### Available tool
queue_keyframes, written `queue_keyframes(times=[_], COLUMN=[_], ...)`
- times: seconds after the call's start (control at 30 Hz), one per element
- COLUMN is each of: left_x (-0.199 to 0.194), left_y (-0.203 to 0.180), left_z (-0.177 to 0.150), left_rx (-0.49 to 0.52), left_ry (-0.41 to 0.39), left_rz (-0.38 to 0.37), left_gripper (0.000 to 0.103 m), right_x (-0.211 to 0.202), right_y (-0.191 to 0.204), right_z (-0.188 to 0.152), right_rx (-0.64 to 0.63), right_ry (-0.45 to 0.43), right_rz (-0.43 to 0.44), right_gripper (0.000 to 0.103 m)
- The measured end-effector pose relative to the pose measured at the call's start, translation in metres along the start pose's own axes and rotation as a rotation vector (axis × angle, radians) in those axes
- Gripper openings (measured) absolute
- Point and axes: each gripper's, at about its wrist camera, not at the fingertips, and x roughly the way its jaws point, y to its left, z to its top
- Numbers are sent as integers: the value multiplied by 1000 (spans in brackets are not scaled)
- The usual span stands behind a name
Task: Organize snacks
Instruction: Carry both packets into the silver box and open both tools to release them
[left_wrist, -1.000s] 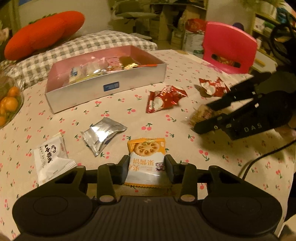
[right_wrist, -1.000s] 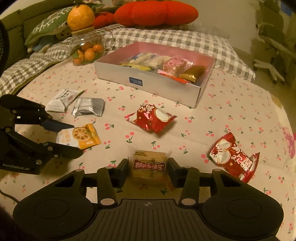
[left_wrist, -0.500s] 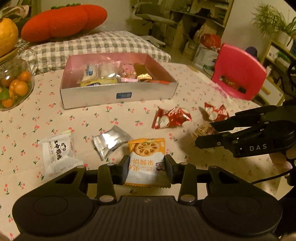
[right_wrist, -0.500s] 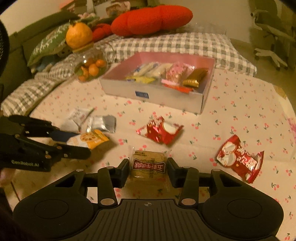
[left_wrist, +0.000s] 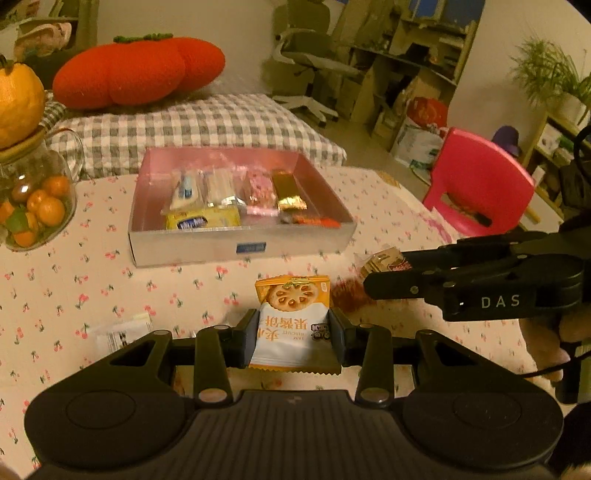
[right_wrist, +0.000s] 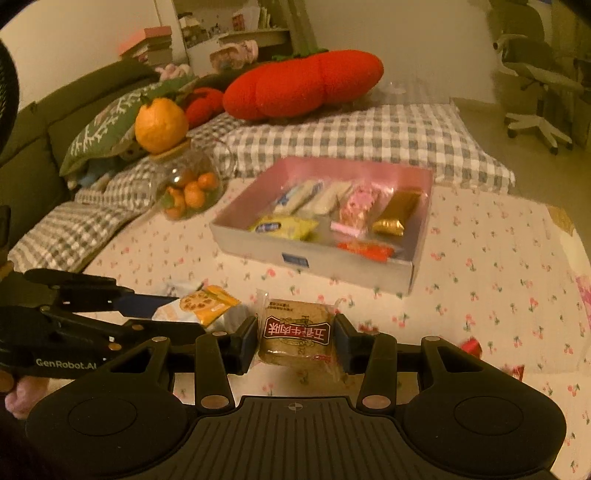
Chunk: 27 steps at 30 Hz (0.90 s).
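Above the worktop (left_wrist: 55, 295), the left tool (left_wrist: 291, 328) grips an orange biscuit packet (left_wrist: 291, 317) and the right tool (right_wrist: 295, 334) a brown cake packet (right_wrist: 295, 332). Carry both level over the box (left_wrist: 240, 251), clear its near wall, then release into empty spots.

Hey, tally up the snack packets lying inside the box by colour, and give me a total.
White packets: 2
Pink packet: 1
Gold packet: 1
Yellow packet: 1
Orange-red packet: 1
Total in the box: 6
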Motion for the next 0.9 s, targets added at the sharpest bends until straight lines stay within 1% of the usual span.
queue_keyframes(times=[0.4, 0.67, 0.9], left_x=[9, 17, 33], left_y=[14, 30, 36], left_z=[26, 41, 52], left_rx=[-69, -150, -173], left_ry=[-50, -85, -120], left_rz=[64, 101, 143], left_gripper=[37, 37, 37], right_x=[13, 26, 45], right_y=[-9, -20, -38], right_z=[30, 47, 58], right_rx=[71, 152, 258], right_ry=[-36, -55, -63], right_rz=[-20, -32, -47], right_gripper=[43, 43, 43])
